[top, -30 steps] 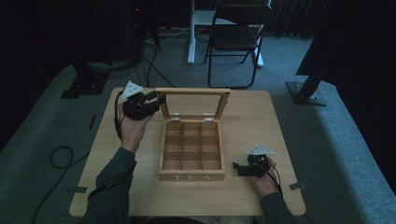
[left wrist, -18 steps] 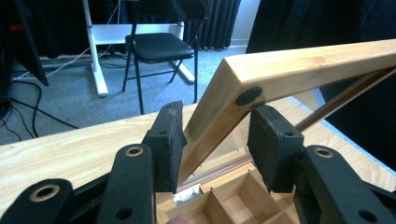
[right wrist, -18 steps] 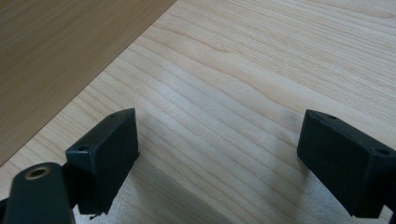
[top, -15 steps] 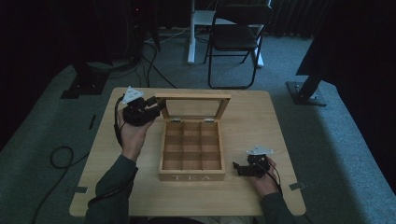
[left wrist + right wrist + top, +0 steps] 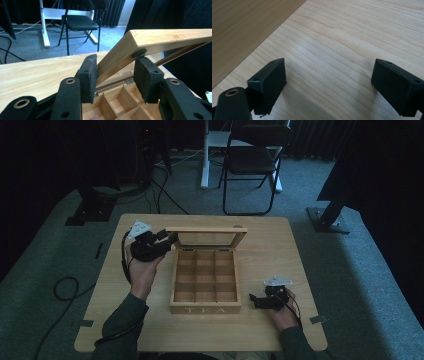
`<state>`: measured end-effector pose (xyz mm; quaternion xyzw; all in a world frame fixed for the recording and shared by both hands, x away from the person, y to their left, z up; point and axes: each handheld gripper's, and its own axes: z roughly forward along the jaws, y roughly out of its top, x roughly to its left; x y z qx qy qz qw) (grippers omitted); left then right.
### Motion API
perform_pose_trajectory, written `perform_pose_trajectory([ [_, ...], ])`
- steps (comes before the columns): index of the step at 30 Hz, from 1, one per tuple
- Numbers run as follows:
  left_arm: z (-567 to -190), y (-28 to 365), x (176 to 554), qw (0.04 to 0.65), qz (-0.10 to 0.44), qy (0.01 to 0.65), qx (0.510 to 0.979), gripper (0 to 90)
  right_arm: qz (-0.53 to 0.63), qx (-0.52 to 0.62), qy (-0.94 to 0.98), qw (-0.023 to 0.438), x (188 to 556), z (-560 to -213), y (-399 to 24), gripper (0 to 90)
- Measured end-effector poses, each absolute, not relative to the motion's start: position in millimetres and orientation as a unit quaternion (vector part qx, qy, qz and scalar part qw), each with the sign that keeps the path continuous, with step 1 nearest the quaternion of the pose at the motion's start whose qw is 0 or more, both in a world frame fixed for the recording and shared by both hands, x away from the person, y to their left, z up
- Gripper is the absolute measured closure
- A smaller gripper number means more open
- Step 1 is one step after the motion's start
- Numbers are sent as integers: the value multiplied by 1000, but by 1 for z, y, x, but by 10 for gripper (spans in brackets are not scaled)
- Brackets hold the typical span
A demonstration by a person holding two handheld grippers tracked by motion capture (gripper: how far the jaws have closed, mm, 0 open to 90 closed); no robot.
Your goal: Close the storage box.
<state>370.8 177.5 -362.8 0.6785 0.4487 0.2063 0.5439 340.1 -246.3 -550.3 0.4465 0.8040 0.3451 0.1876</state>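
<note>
The left gripper (image 5: 167, 241) reaches in at the far left corner of the wooden tea box (image 5: 205, 285), which sits in the middle of the table (image 5: 280, 245). Its glass-paned lid (image 5: 206, 231) stands raised at the box's far side. In the left gripper view the lid's frame (image 5: 140, 45) passes between the two pads (image 5: 87, 75); the jaws have just been opening a little, with the frame between them, the left pad against the wood and a narrow gap at the right one. The box's nine compartments look bare. At the near right the right gripper (image 5: 253, 299) rests low over the table, pointing at the box's right wall, jaws spread wide on nothing.
</note>
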Motion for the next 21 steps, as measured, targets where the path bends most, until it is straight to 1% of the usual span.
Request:
perform_pose_trajectory([
  [8, -367, 179, 363, 541, 196, 445, 686, 524, 345, 446, 804, 188, 340, -550, -246, 121],
  [21, -375, 179, 351, 542, 190, 448, 685, 518, 345, 446, 804, 188, 340, -550, -246, 121],
])
